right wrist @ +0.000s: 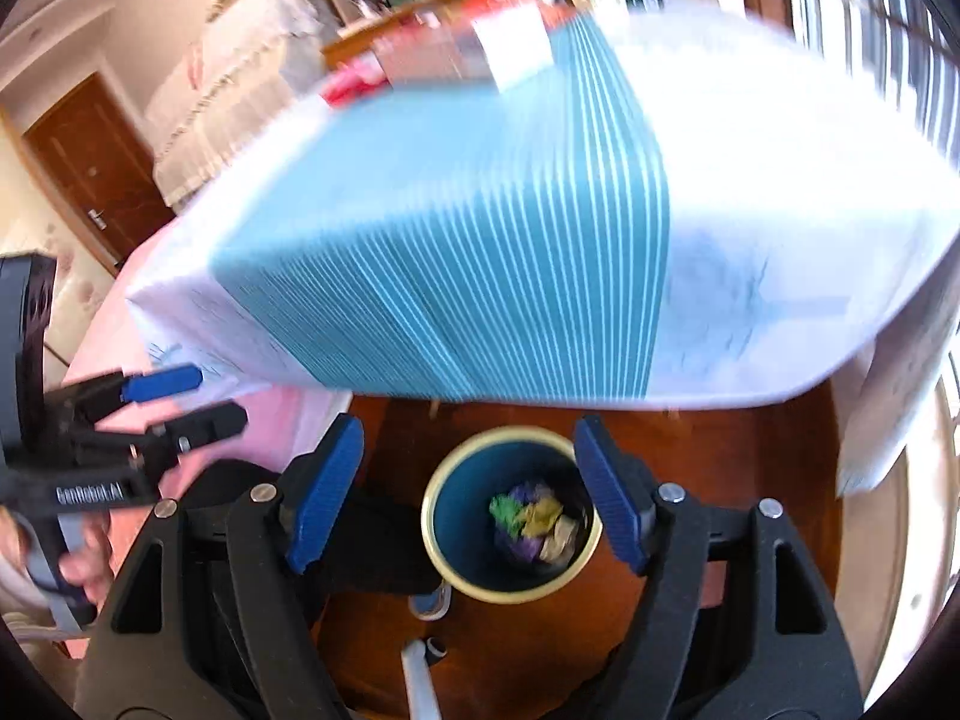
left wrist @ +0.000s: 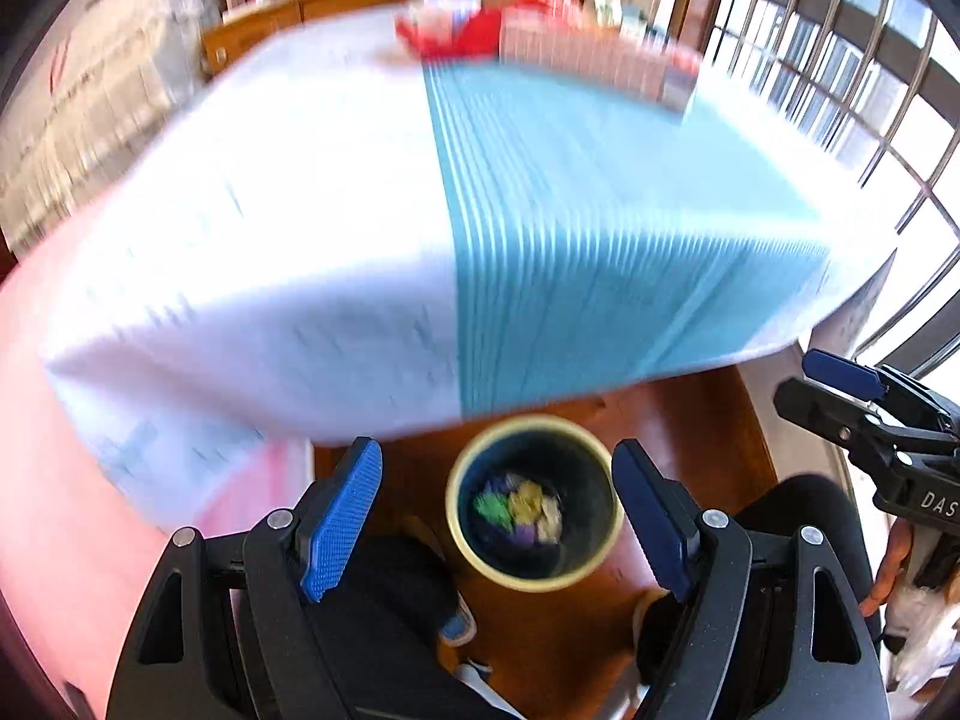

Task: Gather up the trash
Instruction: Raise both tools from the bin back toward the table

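Both sets of jaws are seen spread wide with nothing between them: the left gripper (left wrist: 497, 516) and the right gripper (right wrist: 468, 495) are poised above the bin (right wrist: 511, 515) on the floor, where crumpled paper trash (right wrist: 536, 521) already lies. Beyond, the tabletop (left wrist: 300, 210) under its white and teal cloth appears blurred. Any remaining scraps should be sought on it, approached slowly with jaws kept wide, then carried squarely over the bin's rim.
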